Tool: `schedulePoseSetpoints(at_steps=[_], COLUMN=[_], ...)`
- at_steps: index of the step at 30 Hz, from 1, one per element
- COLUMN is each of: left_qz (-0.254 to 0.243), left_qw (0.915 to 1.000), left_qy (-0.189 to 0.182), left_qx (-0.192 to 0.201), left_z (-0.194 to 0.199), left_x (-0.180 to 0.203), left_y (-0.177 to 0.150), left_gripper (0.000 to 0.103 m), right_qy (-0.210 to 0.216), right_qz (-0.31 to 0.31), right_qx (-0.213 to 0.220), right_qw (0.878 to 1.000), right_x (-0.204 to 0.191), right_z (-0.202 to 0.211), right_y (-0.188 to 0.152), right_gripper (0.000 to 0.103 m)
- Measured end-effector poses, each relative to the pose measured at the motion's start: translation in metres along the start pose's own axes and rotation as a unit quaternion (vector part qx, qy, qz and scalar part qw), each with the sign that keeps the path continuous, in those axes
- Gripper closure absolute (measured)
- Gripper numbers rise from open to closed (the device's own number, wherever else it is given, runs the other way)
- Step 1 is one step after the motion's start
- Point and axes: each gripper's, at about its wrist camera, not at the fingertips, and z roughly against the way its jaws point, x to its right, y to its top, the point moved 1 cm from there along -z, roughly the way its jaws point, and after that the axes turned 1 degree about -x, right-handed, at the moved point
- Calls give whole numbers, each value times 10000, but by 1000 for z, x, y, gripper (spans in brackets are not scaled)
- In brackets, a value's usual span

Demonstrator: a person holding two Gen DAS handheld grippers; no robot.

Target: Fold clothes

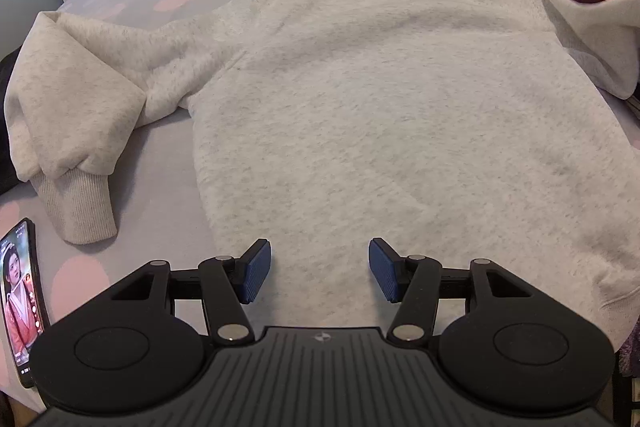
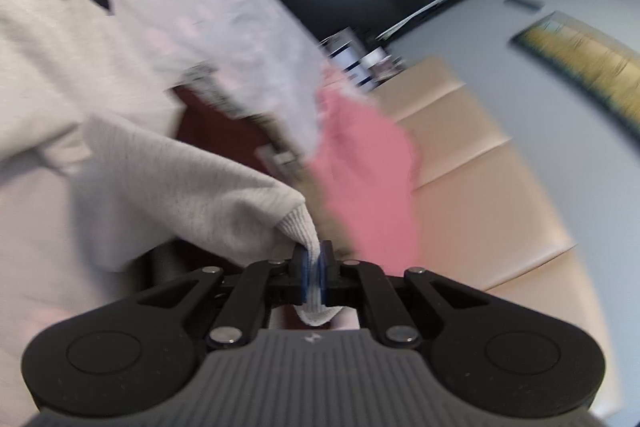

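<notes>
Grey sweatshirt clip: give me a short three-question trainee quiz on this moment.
1. True or false: the right gripper is shut on the ribbed cuff of the pale grey fleece sweatshirt.
2. What lies between the open blue pads of the left gripper? A) the sweatshirt's body B) a pink pillow C) a phone
3. Fill in: the smartphone with a lit screen lies on the pink-dotted bedsheet near the sweatshirt's other ______.

Key
1. True
2. A, seen between them; contact cannot be told
3. sleeve
</notes>
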Motion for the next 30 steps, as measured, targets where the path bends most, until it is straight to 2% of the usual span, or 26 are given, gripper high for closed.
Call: schedulePoseSetpoints(at_steps=[3,6,10,12,16,20,23,26,28,30], left_qz=[37,55,45,27,1,-15,12,52,88,124], left_qw=[10000,10000,9999,9999,9998,9998,9998,9997,9995,9993], left_qy=[-17,-11,21,53,97,133,117,86,76,36], left_qx=[-44,-73,-98,-125,-158,-133,-148,-210,-290,-355], left_z=[-1,-1,2,2,3,9,15,21,25,30], left_x=[-3,-6,-8,-9,-9,-8,-8,-8,-8,-8], left_y=[-2,-4,-6,-7,-8,-8,-10,-15,-19,-24], left_gripper=[50,51,50,50,50,50,50,50,50,50], right_qy=[-517,-709,-569,-394,-344,-184,185,960,1698,2520], right_qz=[541,779,650,413,369,188,-100,-514,-806,-1014], right_qx=[-80,-610,-1492,-1778,-1866,-1584,-1183,-783,-618,-510], right_qw=[9972,9926,9850,9824,9811,9870,9928,9910,9802,9610], right_x=[27,43,43,38,25,21,16,0,-19,-38], right_z=[-10,-39,-79,-90,-93,-75,-52,-23,-5,9], right_y=[-3,-25,-73,-91,-105,-99,-87,-73,-61,-49], right_gripper=[97,97,97,96,91,84,82,77,75,75])
